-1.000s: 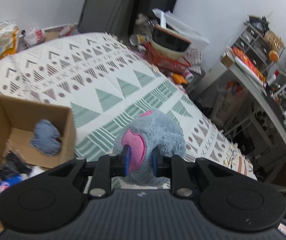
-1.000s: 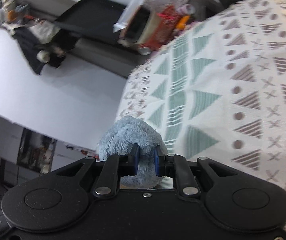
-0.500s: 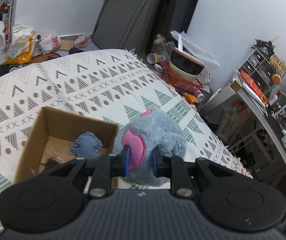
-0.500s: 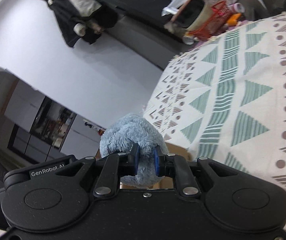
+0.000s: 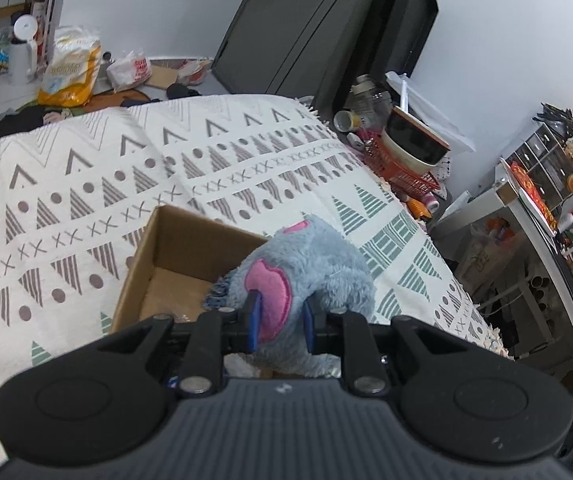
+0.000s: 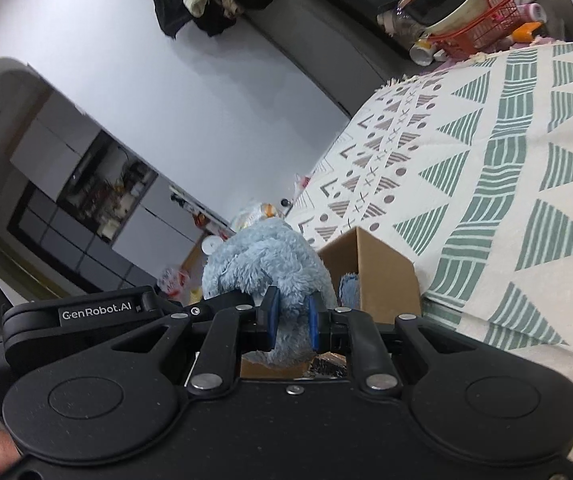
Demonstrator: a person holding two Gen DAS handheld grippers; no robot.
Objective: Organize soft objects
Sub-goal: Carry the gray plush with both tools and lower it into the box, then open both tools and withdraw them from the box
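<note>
The left tool (image 5: 279, 322) is clenched on the blue plush toy (image 5: 318, 268), its blue pads pressing either side of the toy's pink ear patch (image 5: 268, 288). The toy bulges up and forward from between the fingers, held in the air over the near right part of the open cardboard box (image 5: 174, 248). The box sits on the patterned blanket (image 5: 86, 184), which is printed with triangles, dots and crosses. A frayed bluish fringe (image 5: 216, 290) shows at the toy's left edge, over the box's brown floor.

The right tool (image 6: 291, 316) also grips the plush toy (image 6: 262, 256), pinching a fold of its pale blue fur between the two blue pads. From this view the toy rises just beyond the fingertips, and the cardboard box (image 6: 382, 276) lies directly behind and to the right of it, resting on the blanket (image 6: 506, 184). A bit of blue fabric (image 6: 348, 286) shows inside the box, beside the toy. The other black tool body, marked GenRobot.AI, reaches in from the left, touching the toy.

Beyond the blanket's far edge stands a red wire basket (image 5: 402, 168) holding a bowl (image 5: 414, 144).
</note>
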